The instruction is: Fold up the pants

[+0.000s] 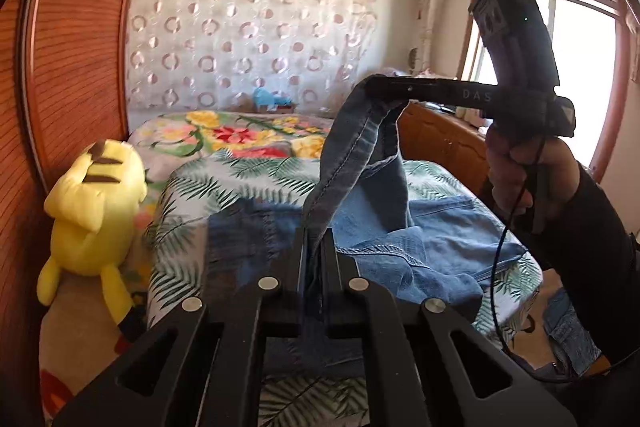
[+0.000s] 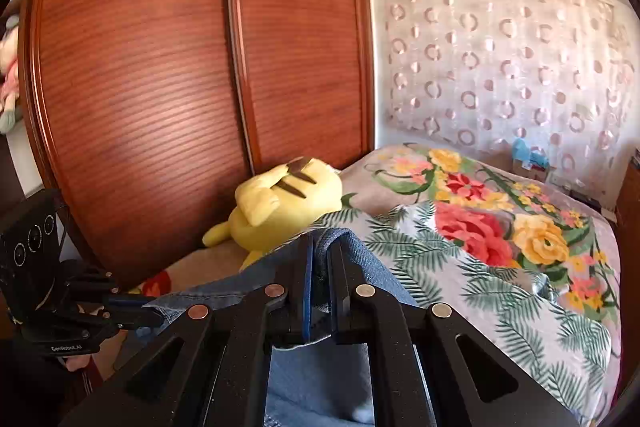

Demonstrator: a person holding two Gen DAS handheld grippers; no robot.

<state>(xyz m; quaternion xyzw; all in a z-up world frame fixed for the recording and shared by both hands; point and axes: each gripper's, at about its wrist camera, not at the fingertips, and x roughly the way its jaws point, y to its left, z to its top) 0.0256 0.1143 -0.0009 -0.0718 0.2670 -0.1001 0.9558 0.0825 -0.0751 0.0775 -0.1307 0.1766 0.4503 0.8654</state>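
My left gripper and right gripper both pinch the jeans hem, lifted above the bed. Next: carry it across, fold evenly.

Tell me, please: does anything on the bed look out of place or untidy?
The jeans lie bunched and creased on the leaf-print cover, one edge lifted between both grippers. The yellow plush toy lies tipped face down beside the wardrobe. Nothing looks spilled or damaged.
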